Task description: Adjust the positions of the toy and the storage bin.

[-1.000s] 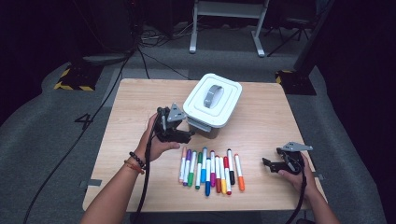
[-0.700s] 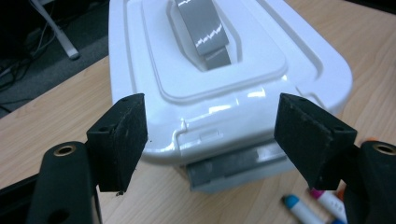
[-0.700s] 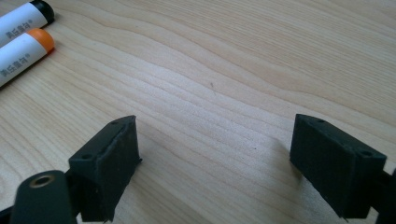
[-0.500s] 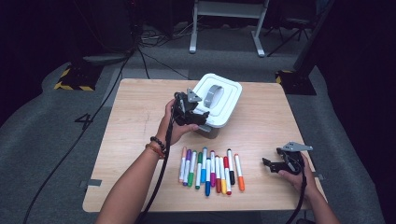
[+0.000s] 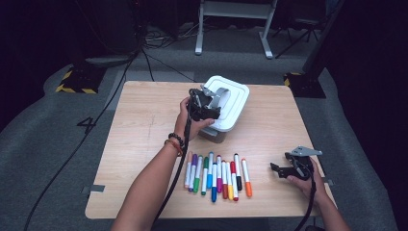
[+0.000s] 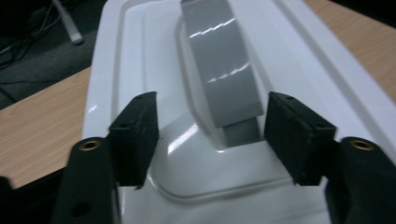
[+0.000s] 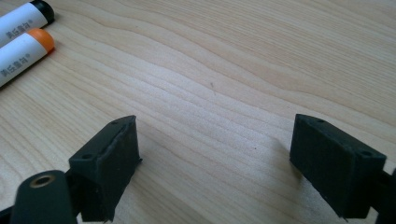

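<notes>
So the white lidded box [image 5: 226,103] sits around 12 o'clock on the desk [image 5: 144,120], lid on, contents hidden. The left gripper [image 6: 208,128] has just been closing, its pads straddling the grey handle [image 6: 224,70] without touching yet. The right gripper [image 7: 215,154] rests wide open at 4 o'clock, right of the markers [image 5: 216,175].

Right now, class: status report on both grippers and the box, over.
Left gripper closing around the grey handle of the white box lid, fingers not yet touching. Right gripper open, over bare table. Markers untouched, nothing blocking.
</notes>
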Available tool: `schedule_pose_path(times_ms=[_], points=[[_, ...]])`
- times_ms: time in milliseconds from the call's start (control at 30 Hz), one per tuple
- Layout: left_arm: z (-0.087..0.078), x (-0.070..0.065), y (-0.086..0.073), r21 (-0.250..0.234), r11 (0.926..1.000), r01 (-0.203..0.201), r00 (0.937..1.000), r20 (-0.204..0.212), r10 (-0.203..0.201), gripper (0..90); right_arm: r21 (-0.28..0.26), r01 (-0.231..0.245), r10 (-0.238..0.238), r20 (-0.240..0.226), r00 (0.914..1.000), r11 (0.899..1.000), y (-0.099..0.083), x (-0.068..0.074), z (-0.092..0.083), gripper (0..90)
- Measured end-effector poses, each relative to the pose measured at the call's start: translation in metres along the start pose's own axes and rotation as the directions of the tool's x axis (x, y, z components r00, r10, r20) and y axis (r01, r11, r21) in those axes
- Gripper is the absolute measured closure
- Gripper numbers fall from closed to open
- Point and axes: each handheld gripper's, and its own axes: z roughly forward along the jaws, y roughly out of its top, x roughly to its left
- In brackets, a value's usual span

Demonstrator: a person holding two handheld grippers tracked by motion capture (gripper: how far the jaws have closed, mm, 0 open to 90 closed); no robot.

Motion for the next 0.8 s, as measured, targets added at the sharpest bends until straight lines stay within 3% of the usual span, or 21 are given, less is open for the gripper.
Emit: schedule_pose_path(times_ms=[200,300,400,567,633,667,733,800], points=[[0.006,0.002,0.007,0.014,0.9996,-0.024,0.9997,-0.003,0.024,39.9,0.0,0.0,0.0,-0.003,1.0,1.0,-0.001,0.001,-0.001,16.2],[0.011,0.001,0.007,-0.004,0.9999,0.015,0.9998,-0.014,-0.015,37.5,0.0,0.002,-0.002,-0.005,1.0,1.0,-0.001,0.001,-0.001,16.2],[0.013,0.001,0.009,-0.007,0.9997,0.024,0.9995,-0.019,-0.024,31.6,0.0,0.004,-0.004,-0.006,1.0,1.0,-0.001,0.002,-0.001,16.2],[0.017,0.0,0.011,-0.025,0.9996,0.012,0.9999,-0.008,-0.012,45.3,0.0,0.003,-0.003,-0.004,1.0,1.0,-0.001,0.002,-0.001,16.1],[0.018,-0.005,0.013,-0.032,0.9984,-0.047,0.9989,0.006,0.047,53.0,0.0,0.003,-0.003,-0.004,1.0,1.0,-0.001,0.002,-0.001,16.1],[0.019,-0.006,0.013,-0.035,0.9981,-0.05,0.9987,0.005,0.051,57.8,0.0,0.003,-0.003,-0.004,1.0,1.0,-0.001,0.002,-0.001,16.1],[0.019,-0.005,0.013,-0.04,0.998,-0.05,0.9987,0.007,0.05,58.3,0.0,0.003,-0.003,-0.004,1.0,1.0,-0.001,0.002,-0.001,16.1],[0.02,0.002,0.011,-0.054,0.9967,-0.06,0.9969,0.046,0.063,58.5,0.0,0.003,-0.003,-0.004,1.0,1.0,-0.001,0.002,-0.001,16.1]])
